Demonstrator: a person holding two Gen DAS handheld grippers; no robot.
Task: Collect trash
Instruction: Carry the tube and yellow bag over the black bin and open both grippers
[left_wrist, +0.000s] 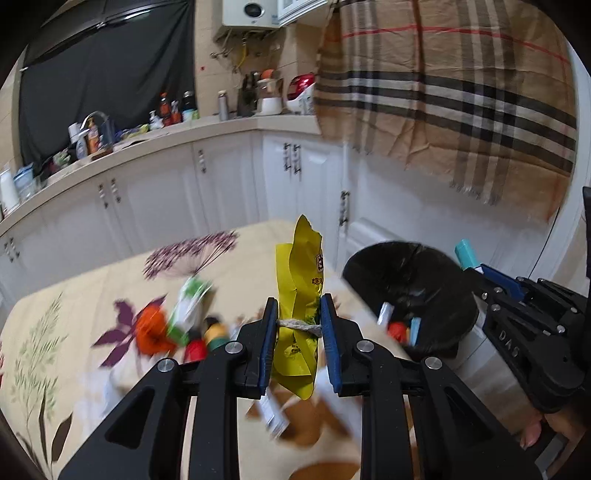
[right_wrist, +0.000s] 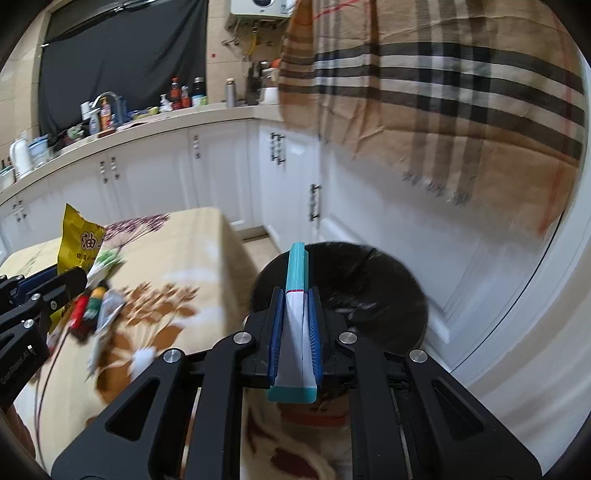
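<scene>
Carry step: left tool (left_wrist: 298, 317) clamped on yellow snack bag (left_wrist: 301, 295) above bench (left_wrist: 74, 295); right tool (right_wrist: 295, 314) clamped on teal-white box (right_wrist: 295, 321) near bin (right_wrist: 388, 288). Next: reach over bin, release.

The right hand-held gripper (right_wrist: 295, 295) has its blue-padded jaws closed on a long teal-and-white cardboard box (right_wrist: 295, 325), which stands upright between them, sticking out past both ends. Just beyond it sits a round bin lined with a black plastic bag (right_wrist: 388, 295). To the left, a bench with a cream floral cloth (right_wrist: 177, 251) carries a blurred heap of small colourful wrappers (right_wrist: 96, 306). At the far left edge, the left hand-held gripper (right_wrist: 64, 282) grips a yellow crinkled snack bag (right_wrist: 75, 240).
</scene>
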